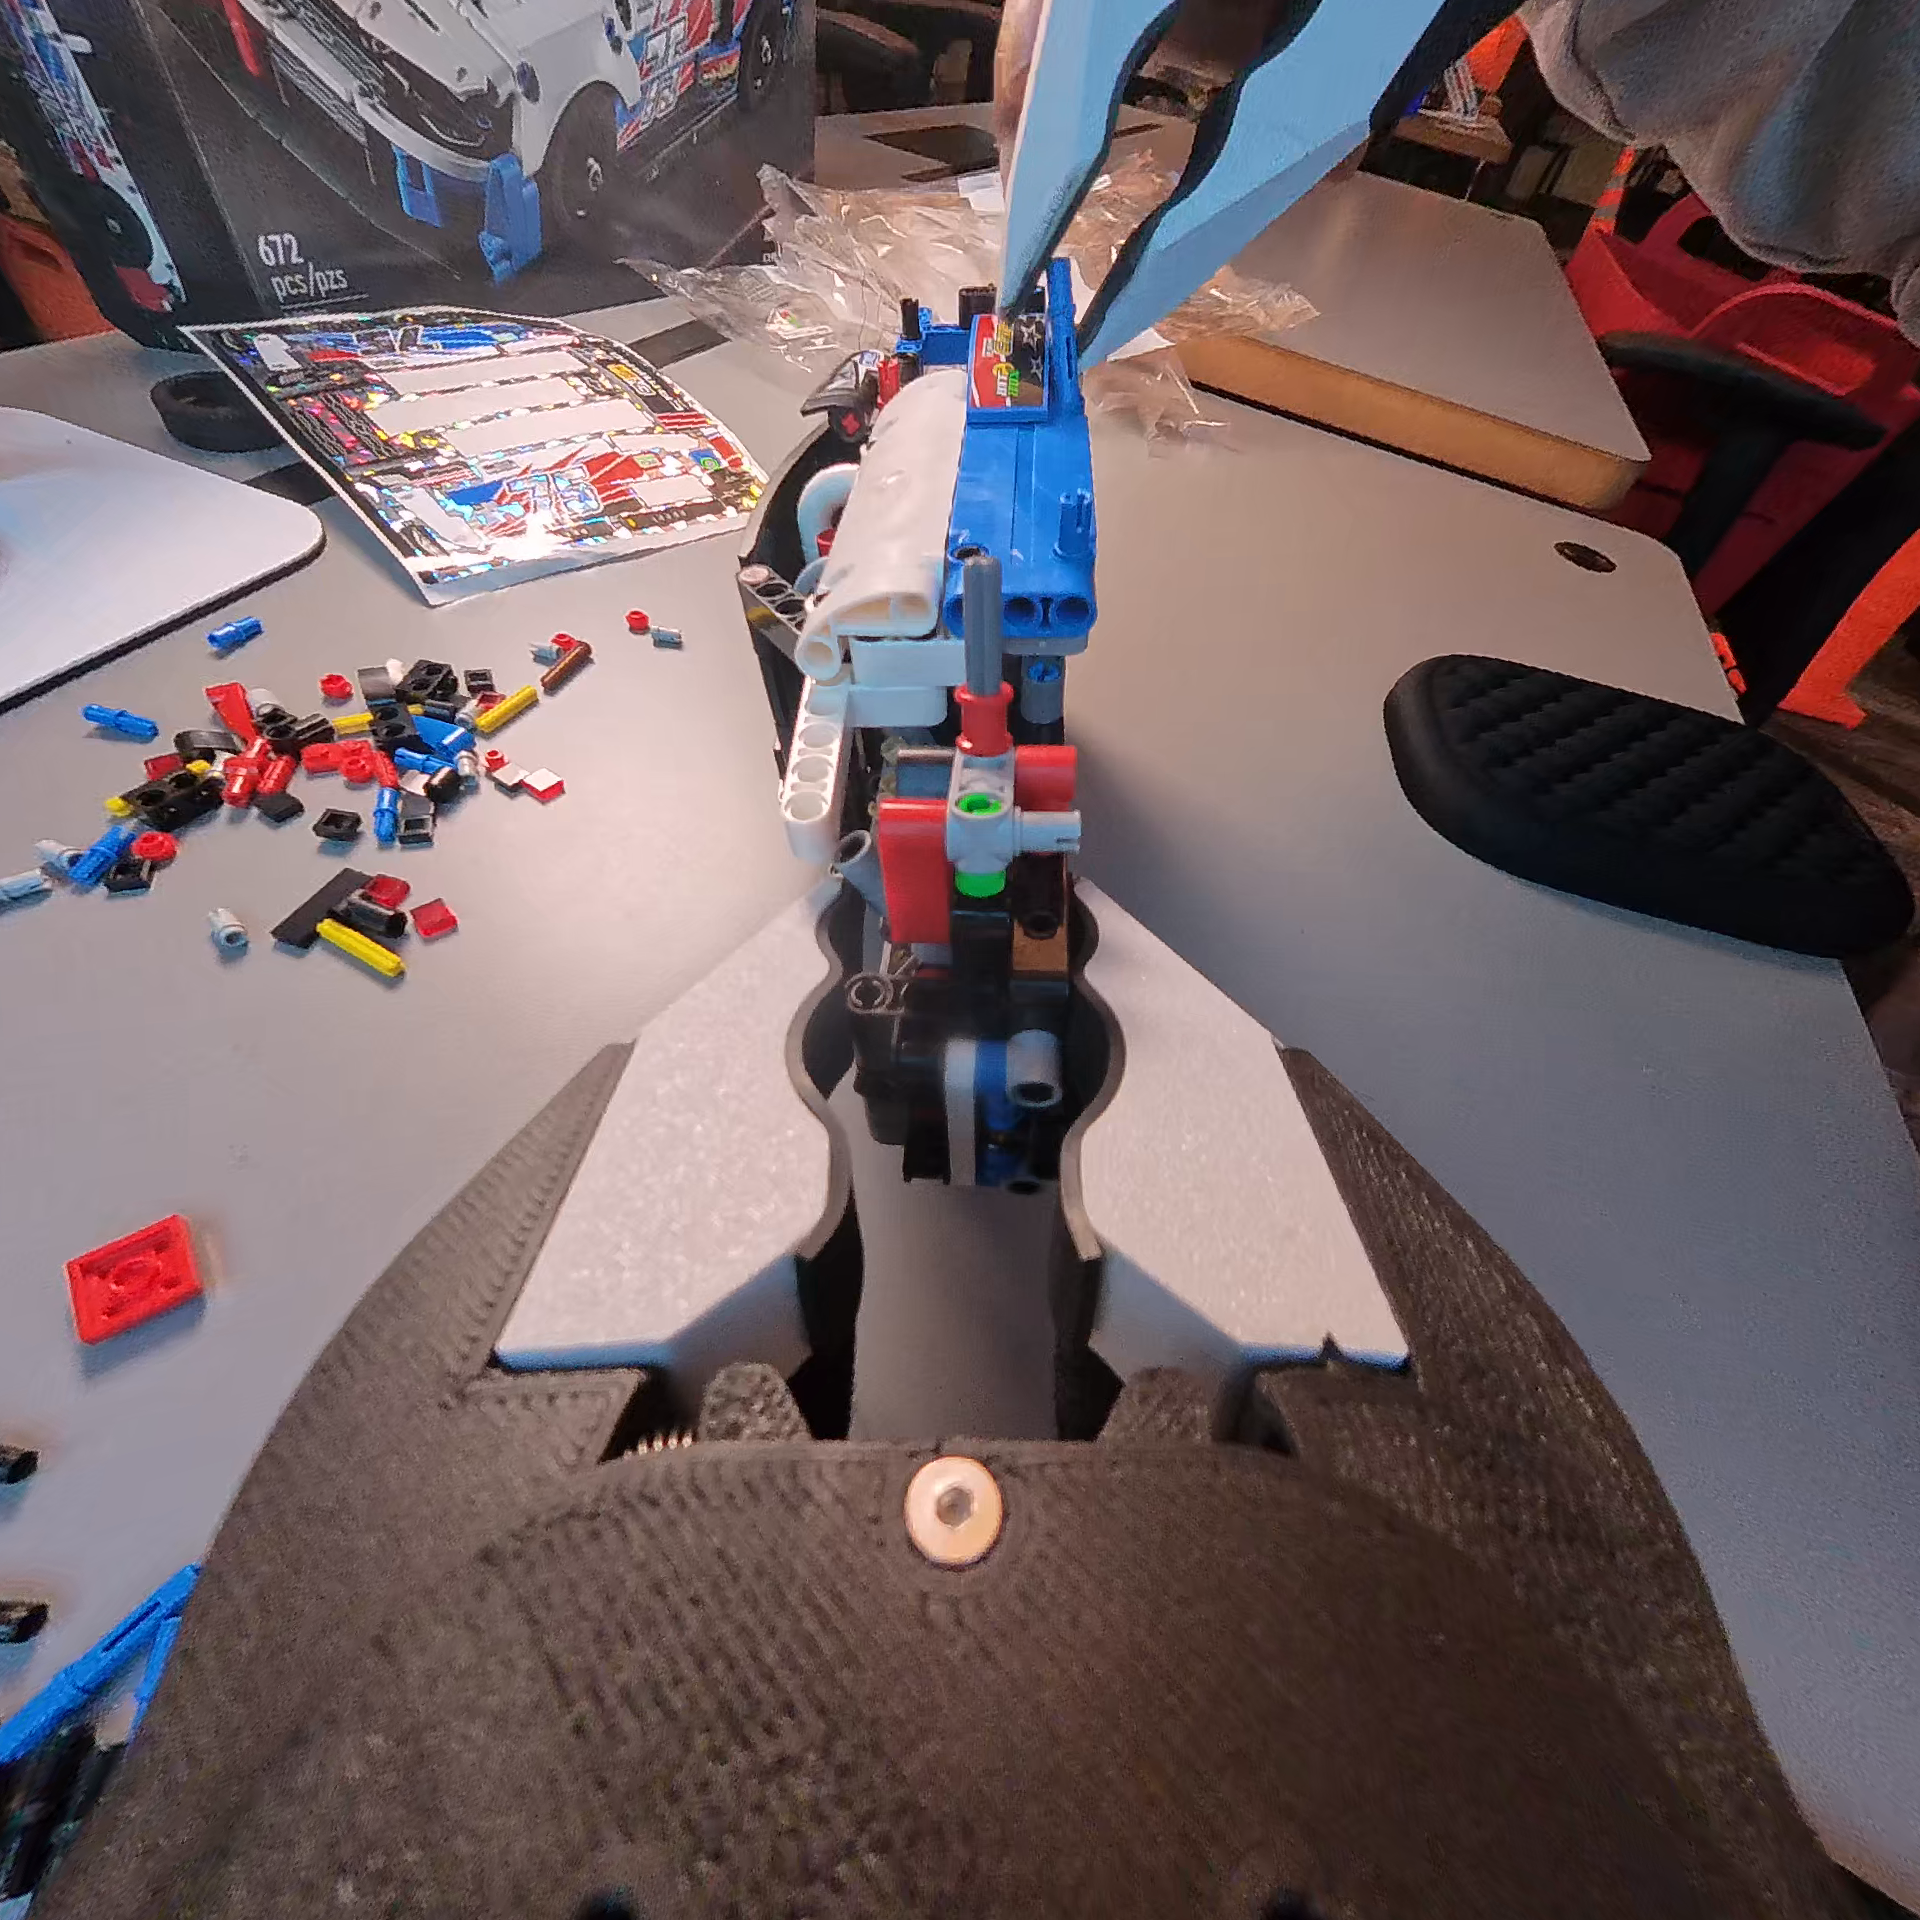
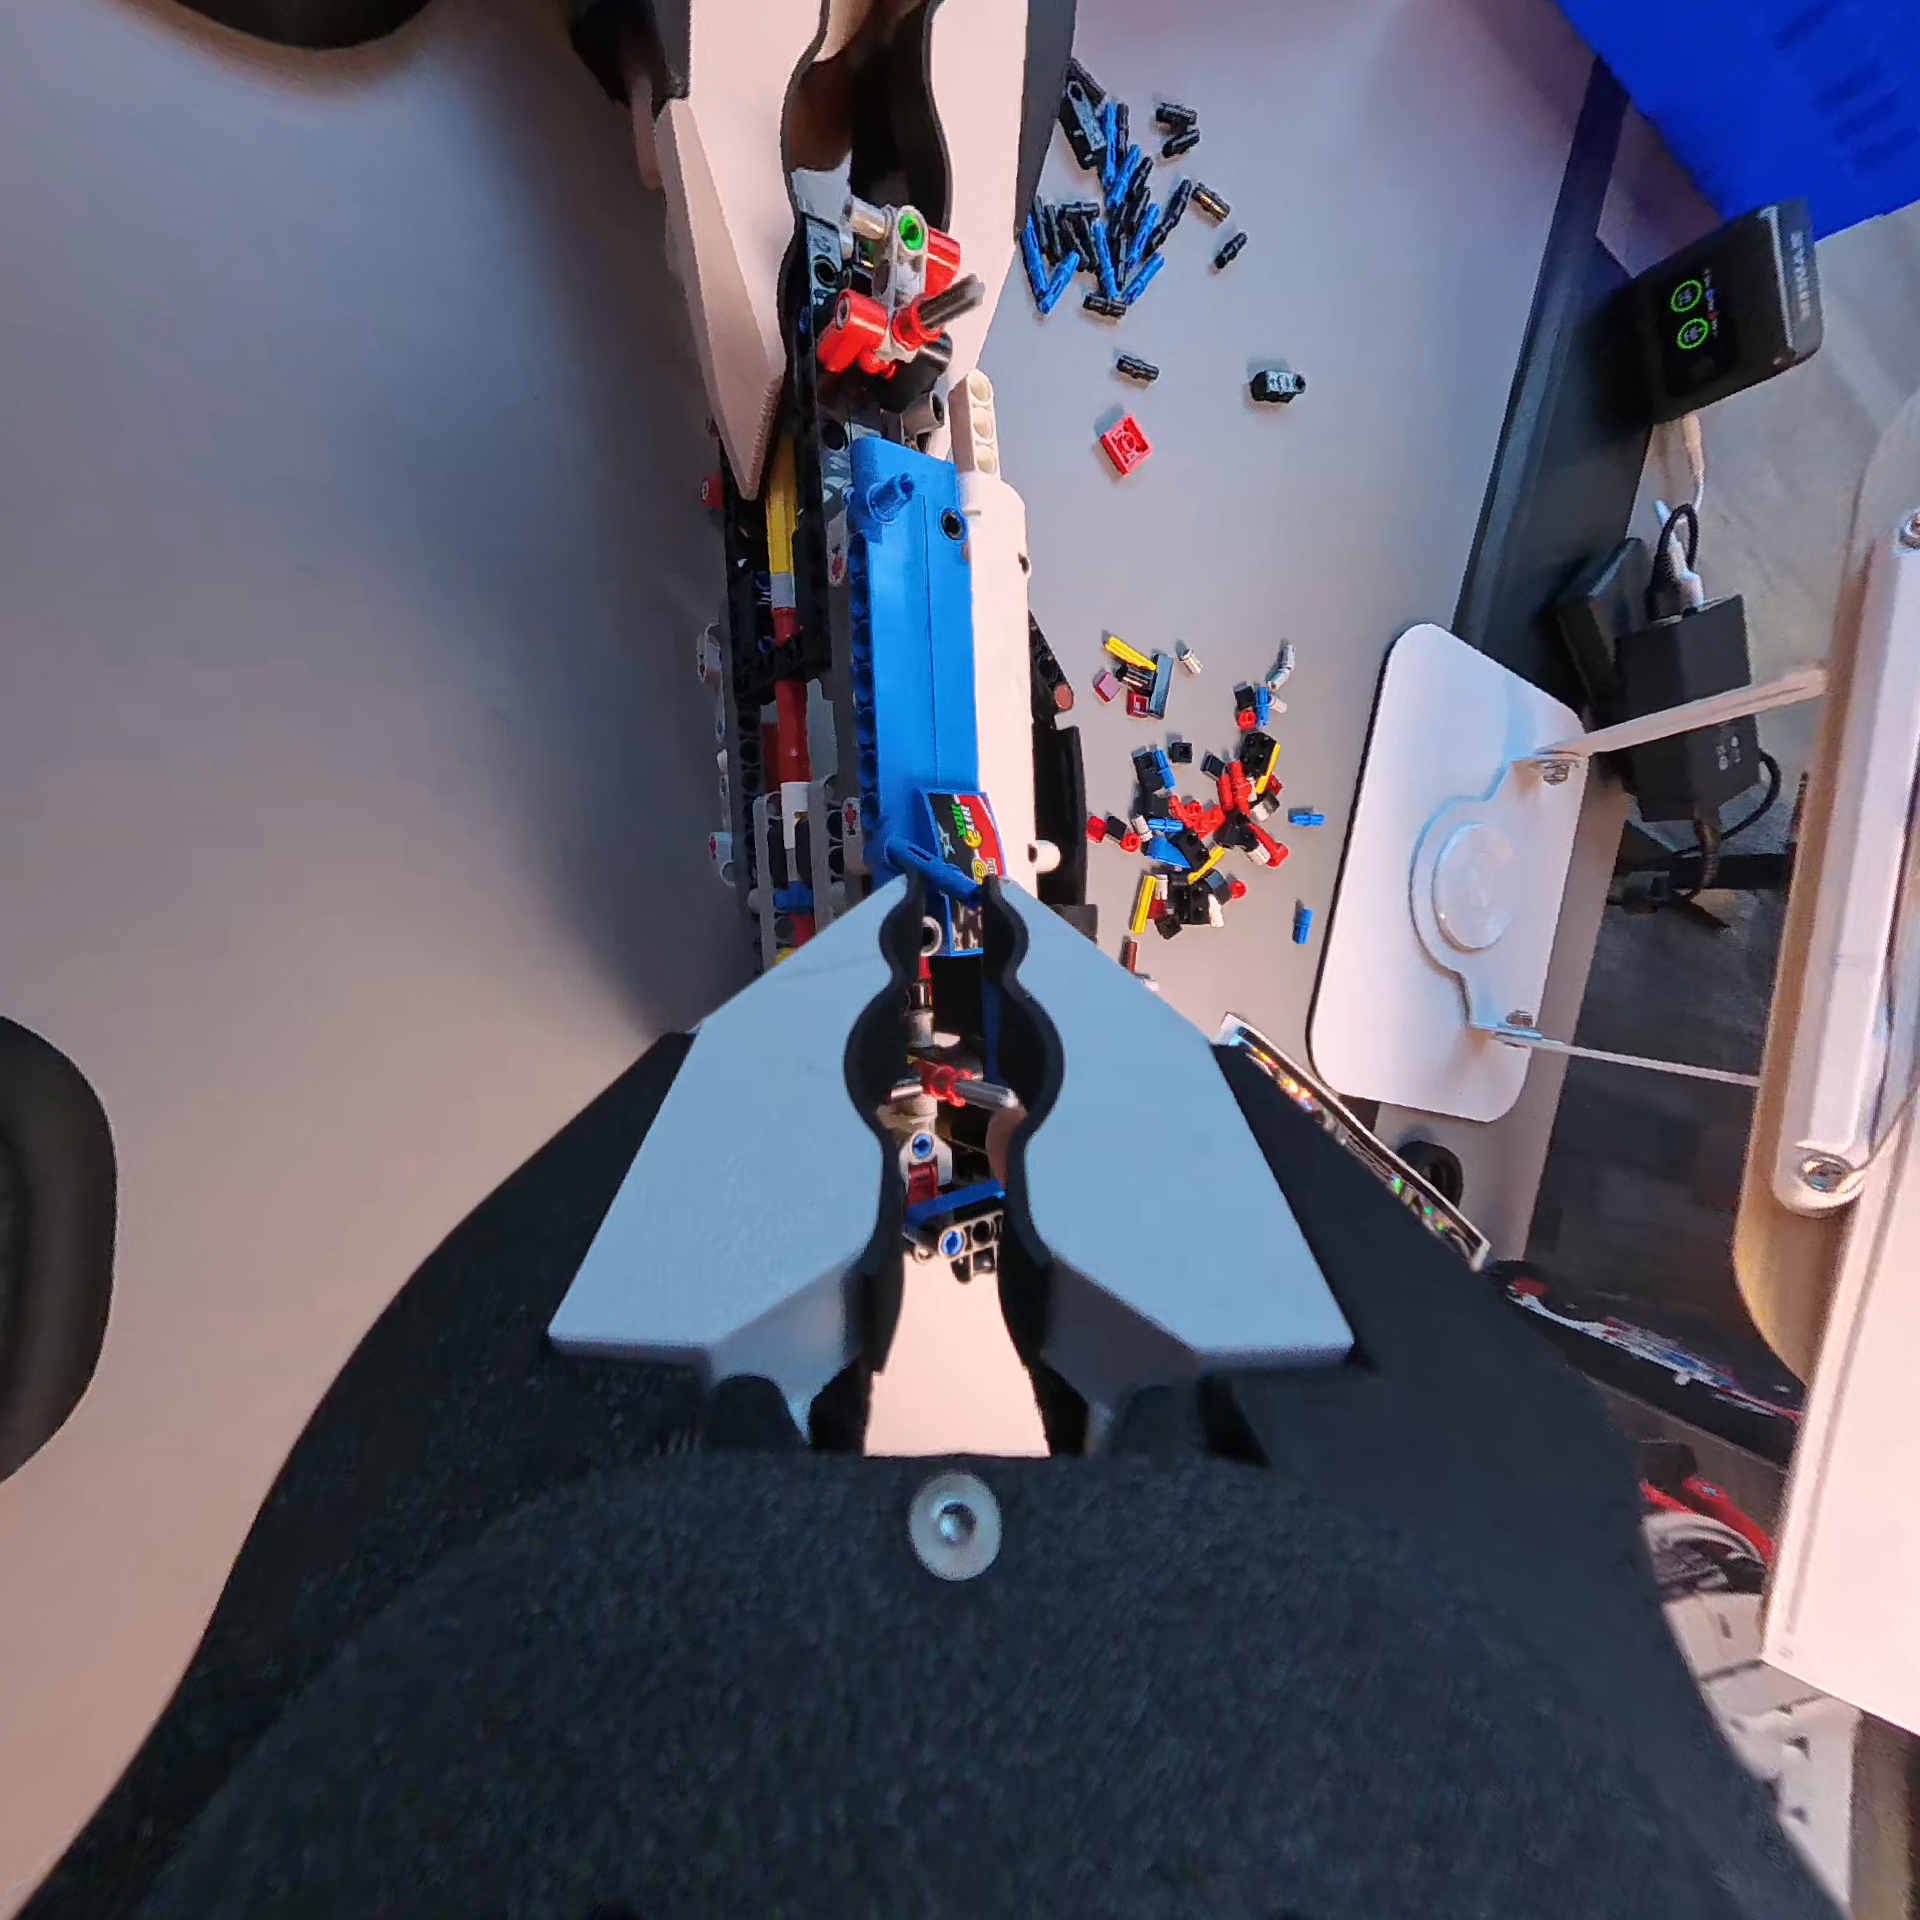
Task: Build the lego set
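Note:
The part-built lego car model (image 1: 1023, 488) is long, with a blue panel, a white panel and a red and grey end. It is held up over the grey table (image 1: 1299, 935). My left gripper (image 1: 956, 904) is shut on its near red and black end. My right gripper (image 1: 1049, 322) comes down from above onto the far blue end, by a tile with a sticker. In the right wrist view the model (image 2: 914, 644) runs away from me. My right gripper (image 2: 951, 894) is shut on its blue sticker end, and the left gripper (image 2: 862, 208) holds the far end.
A pile of loose small parts (image 1: 312, 758) lies on the left, with a red plate (image 1: 133, 1276) nearer. A sticker sheet (image 1: 478, 436), the set's box (image 1: 416, 135) and clear bags (image 1: 883, 260) lie behind. A black pad (image 1: 1631, 800) lies on the right. Blue and black pins (image 2: 1112, 208) and a white stand base (image 2: 1444, 873) also show. Left tips to right tips: about 11 cm.

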{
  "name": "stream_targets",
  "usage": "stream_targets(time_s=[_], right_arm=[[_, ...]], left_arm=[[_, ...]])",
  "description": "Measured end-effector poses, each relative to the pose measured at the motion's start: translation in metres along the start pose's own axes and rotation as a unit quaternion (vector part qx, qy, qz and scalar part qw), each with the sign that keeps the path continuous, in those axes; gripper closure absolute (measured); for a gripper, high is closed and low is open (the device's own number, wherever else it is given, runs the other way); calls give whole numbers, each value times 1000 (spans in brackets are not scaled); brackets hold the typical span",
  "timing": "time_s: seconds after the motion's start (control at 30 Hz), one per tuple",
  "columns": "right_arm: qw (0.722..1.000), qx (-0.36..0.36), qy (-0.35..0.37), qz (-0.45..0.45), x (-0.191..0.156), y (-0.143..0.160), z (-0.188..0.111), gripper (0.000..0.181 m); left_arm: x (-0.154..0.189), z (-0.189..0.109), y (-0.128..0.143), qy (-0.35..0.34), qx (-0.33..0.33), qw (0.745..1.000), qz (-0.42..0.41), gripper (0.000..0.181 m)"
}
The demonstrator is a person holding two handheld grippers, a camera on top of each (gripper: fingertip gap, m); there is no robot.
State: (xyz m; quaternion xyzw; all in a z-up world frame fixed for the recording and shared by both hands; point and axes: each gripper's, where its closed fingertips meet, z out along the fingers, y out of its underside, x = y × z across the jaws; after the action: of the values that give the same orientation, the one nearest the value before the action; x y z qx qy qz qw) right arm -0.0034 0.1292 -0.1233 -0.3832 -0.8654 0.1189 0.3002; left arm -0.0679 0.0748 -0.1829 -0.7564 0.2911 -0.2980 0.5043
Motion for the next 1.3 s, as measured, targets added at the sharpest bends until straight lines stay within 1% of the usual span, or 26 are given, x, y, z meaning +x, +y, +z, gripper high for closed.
stream_targets(time_s=[0.1,0.2,0.27,0.37,0.5,0.7,0.97,1.03,1.1,1.17,1.23,1.3], right_arm=[[1000,7,9,8,4,-2,-4,180],[1000,7,16,22,9,-3,-10,180],[1000,-3,4,19,5,-6,-12,180],[998,-54,-30,-4,-4,-5,-10,180],[987,-138,-62,-48,-6,-2,-10,180],[955,-250,-110,-113,-14,0,-15,180],[933,-303,-136,-137,-16,-1,-16,180],[930,-306,-163,-121,-19,-2,-17,180],[928,-306,-198,-82,-24,-2,-19,180],[927,-306,-208,-59,-22,-1,-19,180],[927,-298,-224,-35,-27,-3,-20,180],[926,-303,-223,-29,-27,4,-22,180]], left_arm=[[-1,0,0,-1,0,1000,-8,145],[-1,0,0,-1,-1,1000,-7,145],[0,0,0,-2,-1,1000,-6,145],[0,0,0,-2,-1,1000,-7,145],[1,-1,-2,-5,-2,1000,8,145],[5,-2,-6,-9,-4,999,33,145],[8,-4,-10,-7,6,999,36,145],[9,-4,-11,-10,8,999,49,145],[11,-3,-11,-14,9,998,66,145],[12,-3,-12,-20,9,997,73,145],[12,-3,-11,-17,8,998,62,145],[12,-3,-11,-18,8,998,68,145]])
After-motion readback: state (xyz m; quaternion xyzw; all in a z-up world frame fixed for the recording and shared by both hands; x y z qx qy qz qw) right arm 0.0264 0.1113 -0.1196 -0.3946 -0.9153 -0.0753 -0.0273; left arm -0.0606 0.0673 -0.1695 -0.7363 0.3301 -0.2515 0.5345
